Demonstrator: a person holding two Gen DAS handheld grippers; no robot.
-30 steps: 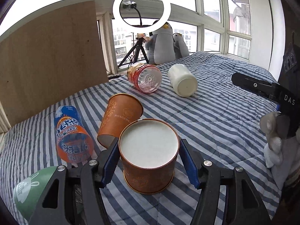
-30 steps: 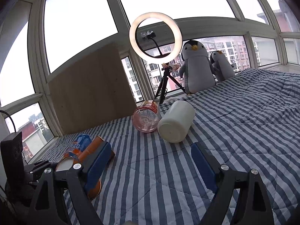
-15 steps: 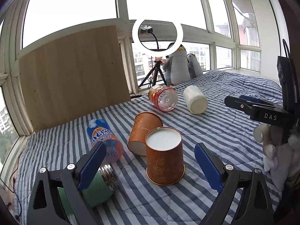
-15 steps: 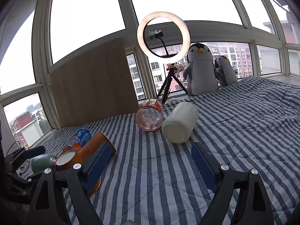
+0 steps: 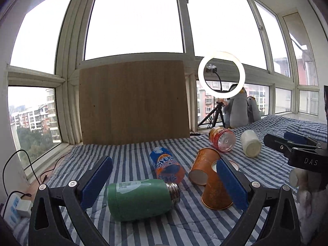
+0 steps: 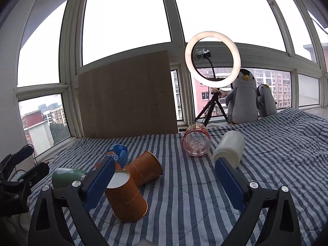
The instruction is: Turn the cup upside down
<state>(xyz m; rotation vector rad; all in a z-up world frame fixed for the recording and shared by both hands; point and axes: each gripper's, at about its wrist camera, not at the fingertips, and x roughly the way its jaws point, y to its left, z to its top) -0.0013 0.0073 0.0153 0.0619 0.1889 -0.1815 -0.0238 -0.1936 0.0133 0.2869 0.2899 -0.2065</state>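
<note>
While both grippers hang above the striped bed cover [image 6: 205, 194], the orange paper cup [image 6: 128, 199] stands upside down on it, rim on the fabric and white base facing up. In the right wrist view it sits at the lower left, partly behind that gripper's left blue pad. The left gripper [image 5: 162, 181] has its fingers spread wide with nothing between them; the cup [image 5: 215, 192] shows just behind its right pad, not gripped. The right gripper [image 6: 163, 181] is likewise spread apart and empty.

A second orange cup [image 6: 146, 169] lies on its side just behind the upturned one, apparently touching it. A green bottle [image 5: 139, 197] lies on its side between the left gripper's pads, threaded neck pointing right. Beyond it lies a blue and orange can [image 5: 166, 167]. Farther back rest a clear red-labelled bottle [image 6: 195, 142] and a white jar [image 6: 230, 148], both on their sides. Two stuffed penguins [image 6: 243, 98] sit by the window beside a glowing ring light [image 6: 212, 59] on a tripod, and a wooden board [image 6: 127, 96] leans against the frame.
</note>
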